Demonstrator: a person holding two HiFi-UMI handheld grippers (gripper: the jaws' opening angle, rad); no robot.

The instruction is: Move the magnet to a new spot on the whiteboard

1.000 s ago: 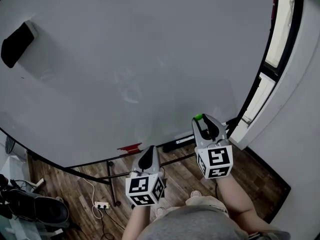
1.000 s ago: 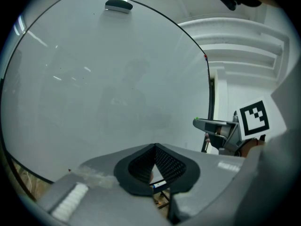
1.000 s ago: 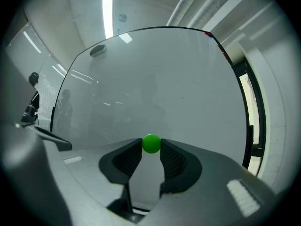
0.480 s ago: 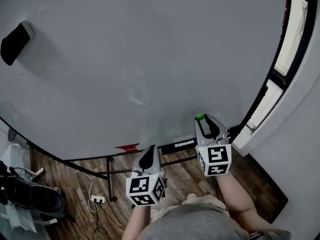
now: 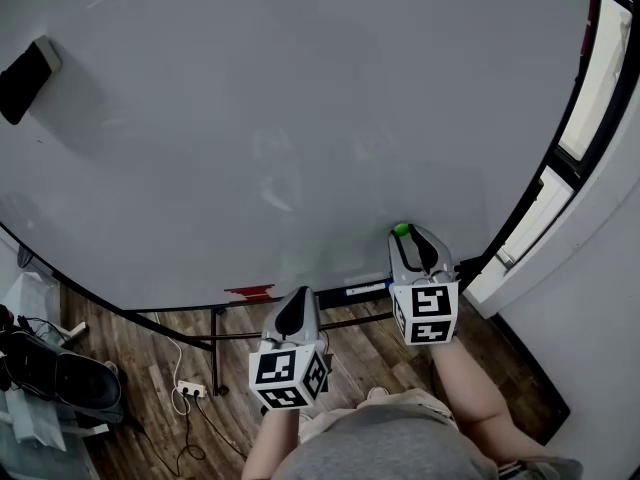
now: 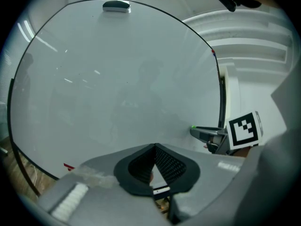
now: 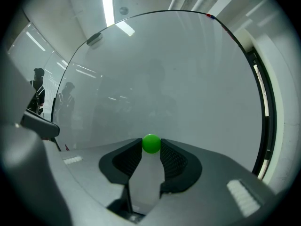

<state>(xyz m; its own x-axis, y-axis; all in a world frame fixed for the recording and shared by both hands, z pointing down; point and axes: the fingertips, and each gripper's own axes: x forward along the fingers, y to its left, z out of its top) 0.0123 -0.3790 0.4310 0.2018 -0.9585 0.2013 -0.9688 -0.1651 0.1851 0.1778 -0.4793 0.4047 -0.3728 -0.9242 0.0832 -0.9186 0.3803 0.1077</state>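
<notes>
A small green round magnet [image 5: 401,230] [image 7: 151,143] sits pinched between the tips of my right gripper [image 5: 402,235] [image 7: 151,146], which is shut on it. It is held close in front of the lower right part of the whiteboard [image 5: 250,118] [image 7: 178,79]; whether it touches the board I cannot tell. My left gripper [image 5: 296,300] [image 6: 154,148] hangs lower and to the left, below the board's bottom edge, its jaws shut with nothing between them. In the left gripper view the right gripper [image 6: 200,131] shows at the right with the magnet at its tip.
A black eraser [image 5: 22,78] [image 6: 116,5] clings to the board's far upper left. A red item [image 5: 250,292] and a dark marker [image 5: 360,289] lie on the ledge under the board. A power strip [image 5: 190,389] lies on the wooden floor, and a window frame [image 5: 560,168] is at the right.
The head view has drifted, so the board and eraser sit a little higher and further left. Both grippers keep nearly the same places, and the right one still holds the magnet.
</notes>
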